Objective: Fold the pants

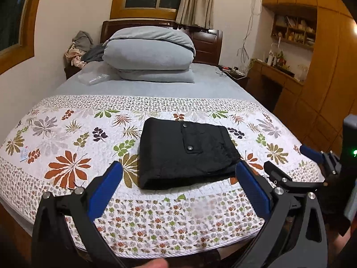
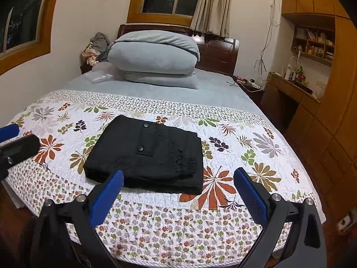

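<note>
The black pants lie folded into a compact rectangle on the floral quilt, a snap-button pocket flap facing up. My left gripper hangs open just in front of the bundle's near edge, holding nothing. In the right wrist view the same pants sit left of centre, and my right gripper stands open above the quilt at their near right corner, also with nothing in it. The right gripper's black and blue fingers show at the right of the left wrist view.
A stack of grey folded bedding rests at the headboard end of the bed. A plastic bag lies beside it. Loose clothes are piled at the back left. A wooden desk and shelves line the right wall.
</note>
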`<state>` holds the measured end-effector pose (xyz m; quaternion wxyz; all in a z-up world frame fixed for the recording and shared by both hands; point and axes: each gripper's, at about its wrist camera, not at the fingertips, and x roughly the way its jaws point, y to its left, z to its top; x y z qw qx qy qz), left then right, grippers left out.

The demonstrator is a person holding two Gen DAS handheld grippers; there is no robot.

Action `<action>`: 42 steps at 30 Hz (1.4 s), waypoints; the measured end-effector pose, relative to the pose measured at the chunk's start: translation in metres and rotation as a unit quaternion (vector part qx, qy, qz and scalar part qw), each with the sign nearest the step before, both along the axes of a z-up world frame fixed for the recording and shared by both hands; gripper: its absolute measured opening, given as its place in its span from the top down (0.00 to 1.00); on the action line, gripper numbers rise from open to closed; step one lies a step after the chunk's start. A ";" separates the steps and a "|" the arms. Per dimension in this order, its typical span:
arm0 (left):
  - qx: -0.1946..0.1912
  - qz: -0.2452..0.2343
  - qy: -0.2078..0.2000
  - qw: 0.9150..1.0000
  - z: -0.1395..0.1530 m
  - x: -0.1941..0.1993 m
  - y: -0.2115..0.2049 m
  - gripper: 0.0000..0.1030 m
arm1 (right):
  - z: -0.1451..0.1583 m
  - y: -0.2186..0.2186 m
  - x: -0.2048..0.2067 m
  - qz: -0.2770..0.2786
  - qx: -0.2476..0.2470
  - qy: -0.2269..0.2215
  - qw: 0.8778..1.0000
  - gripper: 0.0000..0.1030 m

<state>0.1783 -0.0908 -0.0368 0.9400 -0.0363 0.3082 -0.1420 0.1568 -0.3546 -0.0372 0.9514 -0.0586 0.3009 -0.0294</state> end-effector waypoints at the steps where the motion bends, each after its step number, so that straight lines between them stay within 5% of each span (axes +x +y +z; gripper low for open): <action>1: -0.003 -0.001 0.002 1.000 0.000 0.000 0.001 0.02 | 0.000 -0.001 0.000 -0.001 0.000 -0.001 1.000 0.03; 21: 0.040 0.011 -0.016 0.999 0.001 -0.006 -0.009 0.02 | 0.000 0.000 -0.001 -0.003 -0.018 -0.009 1.000 0.03; 30: 0.014 0.018 -0.006 1.000 0.001 -0.007 -0.003 0.02 | -0.003 -0.004 -0.001 -0.013 -0.018 -0.008 1.000 0.03; 42: 0.028 0.042 -0.015 0.999 0.004 -0.003 -0.002 0.02 | -0.004 -0.005 0.001 -0.011 -0.013 -0.009 1.000 0.03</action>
